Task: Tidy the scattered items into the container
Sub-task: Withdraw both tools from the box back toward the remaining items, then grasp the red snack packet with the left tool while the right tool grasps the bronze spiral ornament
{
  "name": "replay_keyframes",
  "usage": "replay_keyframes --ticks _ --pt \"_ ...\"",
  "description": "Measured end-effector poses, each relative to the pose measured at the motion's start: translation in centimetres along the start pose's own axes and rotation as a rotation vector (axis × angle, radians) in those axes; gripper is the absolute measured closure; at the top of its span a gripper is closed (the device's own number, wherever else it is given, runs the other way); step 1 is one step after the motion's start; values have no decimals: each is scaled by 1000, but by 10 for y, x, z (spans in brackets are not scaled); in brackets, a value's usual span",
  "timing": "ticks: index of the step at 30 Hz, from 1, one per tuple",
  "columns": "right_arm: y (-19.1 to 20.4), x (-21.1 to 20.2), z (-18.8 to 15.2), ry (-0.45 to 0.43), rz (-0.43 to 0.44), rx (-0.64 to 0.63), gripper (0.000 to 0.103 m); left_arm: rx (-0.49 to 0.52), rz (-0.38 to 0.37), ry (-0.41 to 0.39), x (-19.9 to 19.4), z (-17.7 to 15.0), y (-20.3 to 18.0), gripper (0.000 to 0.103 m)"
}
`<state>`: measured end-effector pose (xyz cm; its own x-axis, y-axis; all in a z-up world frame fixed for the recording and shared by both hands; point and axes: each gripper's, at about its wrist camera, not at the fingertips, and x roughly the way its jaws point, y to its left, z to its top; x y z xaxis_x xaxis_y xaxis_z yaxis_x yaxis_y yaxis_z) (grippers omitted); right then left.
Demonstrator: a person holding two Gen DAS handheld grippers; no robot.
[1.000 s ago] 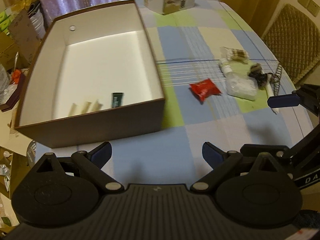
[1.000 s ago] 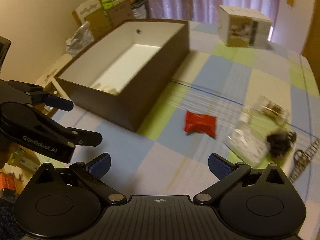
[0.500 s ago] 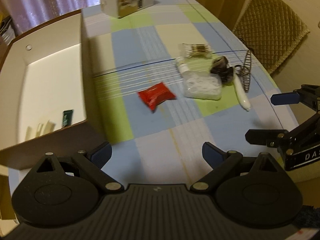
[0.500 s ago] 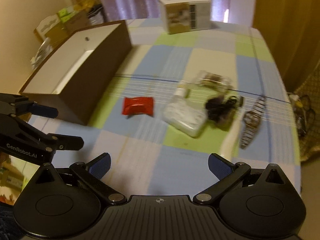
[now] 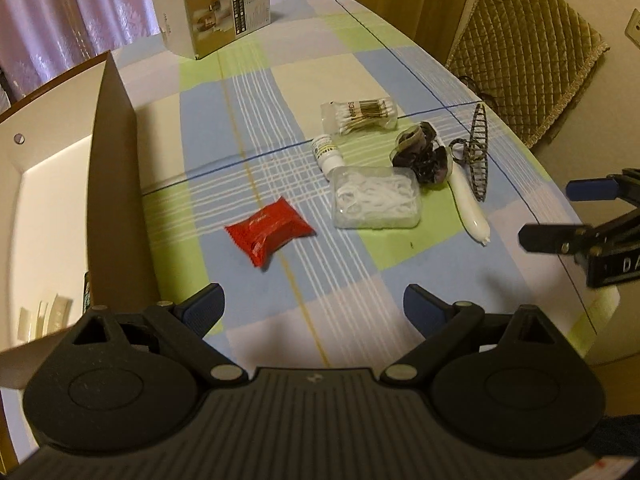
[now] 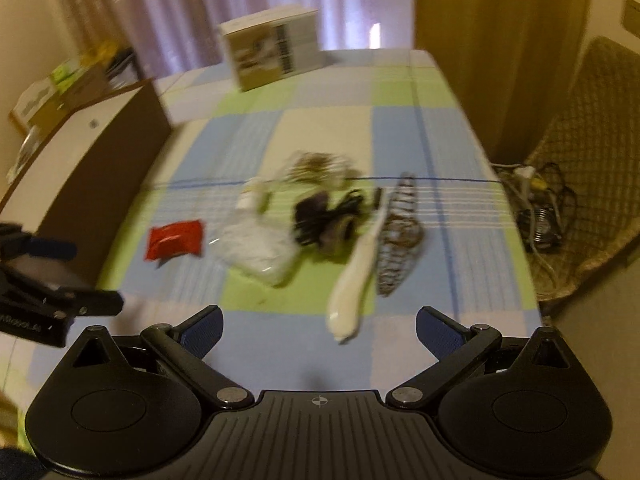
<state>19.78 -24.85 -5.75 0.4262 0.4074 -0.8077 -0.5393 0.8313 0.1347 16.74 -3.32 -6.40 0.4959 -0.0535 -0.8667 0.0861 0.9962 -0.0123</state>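
Container (image 5: 100,184) sits at surface's left edge; red packet (image 5: 267,230) mid-surface, other items clustered toward right edge, blurry. Left claw (image 5: 314,309) and right claw (image 6: 319,327) both spread, empty.

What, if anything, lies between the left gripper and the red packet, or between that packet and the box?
Nothing visible. Only bare checked tablecloth separates the open left gripper from the red packet, and only cloth lies between the packet and the brown box, whose side wall it must clear.
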Motion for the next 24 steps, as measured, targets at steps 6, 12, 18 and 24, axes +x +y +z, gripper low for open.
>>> replay_keyframes --ticks 6,12,18,24 --pt "-21 11 5 -2 -18 23 3 34 20 -28 20 12 -1 15" --pt "-37 28 7 27 -23 18 3 100 41 -19 46 23 2 27" --pt "-54 40 9 55 -32 32 3 200 36 75 76 36 6 33" --pt "-68 51 12 79 -42 48 3 330 25 158 97 47 9 46"
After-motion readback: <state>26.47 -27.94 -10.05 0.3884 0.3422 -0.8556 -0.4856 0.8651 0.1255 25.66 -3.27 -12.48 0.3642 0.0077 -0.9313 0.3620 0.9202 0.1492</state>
